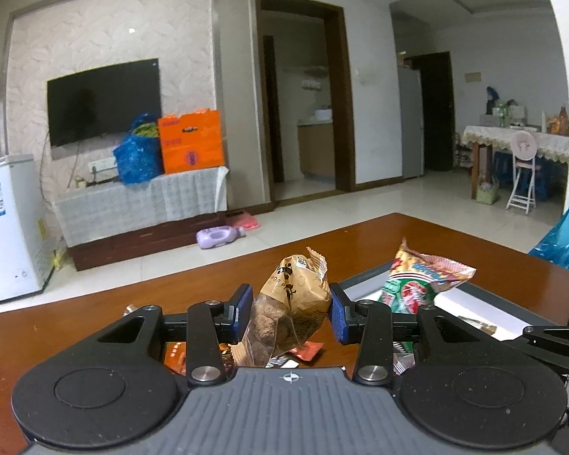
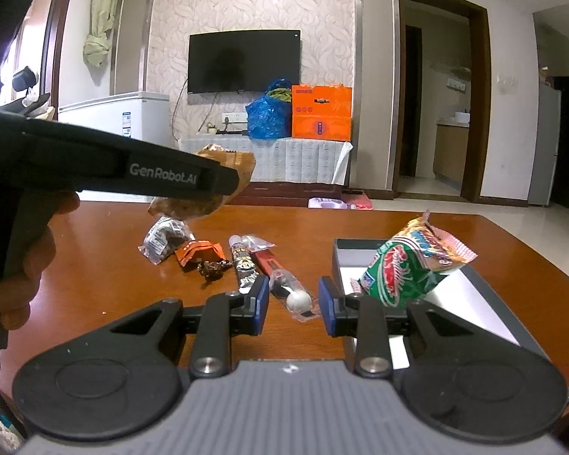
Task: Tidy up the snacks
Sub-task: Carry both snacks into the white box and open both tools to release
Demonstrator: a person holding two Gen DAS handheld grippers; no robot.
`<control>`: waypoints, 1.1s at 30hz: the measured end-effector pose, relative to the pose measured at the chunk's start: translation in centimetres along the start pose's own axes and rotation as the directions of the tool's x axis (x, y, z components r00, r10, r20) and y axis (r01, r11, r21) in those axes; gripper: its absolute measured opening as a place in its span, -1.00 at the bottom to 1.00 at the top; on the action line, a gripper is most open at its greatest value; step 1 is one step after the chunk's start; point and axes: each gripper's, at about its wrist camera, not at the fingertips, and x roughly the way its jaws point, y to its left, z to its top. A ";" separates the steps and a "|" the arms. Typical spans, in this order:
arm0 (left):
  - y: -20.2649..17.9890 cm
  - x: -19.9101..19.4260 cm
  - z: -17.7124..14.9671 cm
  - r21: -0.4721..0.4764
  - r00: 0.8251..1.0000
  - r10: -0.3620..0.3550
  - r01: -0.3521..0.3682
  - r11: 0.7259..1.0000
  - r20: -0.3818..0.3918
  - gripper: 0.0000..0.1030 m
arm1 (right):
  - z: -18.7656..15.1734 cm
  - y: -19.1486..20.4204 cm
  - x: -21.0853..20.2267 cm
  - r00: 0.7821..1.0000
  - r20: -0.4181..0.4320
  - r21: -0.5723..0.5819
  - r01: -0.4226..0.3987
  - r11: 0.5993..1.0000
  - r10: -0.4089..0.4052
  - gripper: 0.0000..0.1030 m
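The glossy brown wooden table (image 2: 360, 223) carried a grey-rimmed white tray (image 2: 474, 292) at right, a green-and-red crinkled snack bag (image 2: 406, 265) propped inside. The left gripper (image 1: 291, 313) held a brown paper-and-clear packet of round brown bites (image 1: 296, 295) aloft. The right gripper (image 2: 292, 305) hung open, empty, over a clear-wrapped white ball candy (image 2: 296, 295) near centre.

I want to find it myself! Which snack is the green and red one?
Look at the brown wooden table, then the shallow grey box on its right side. The green and red snack bag stands in that box, the only snack there.
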 end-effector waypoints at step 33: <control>-13.3 4.5 -3.1 0.141 0.936 -0.328 0.345 0.928 -0.132 -0.18 | -3.1 -16.2 -0.2 0.930 -0.268 0.452 0.351 0.820 -0.251 -0.43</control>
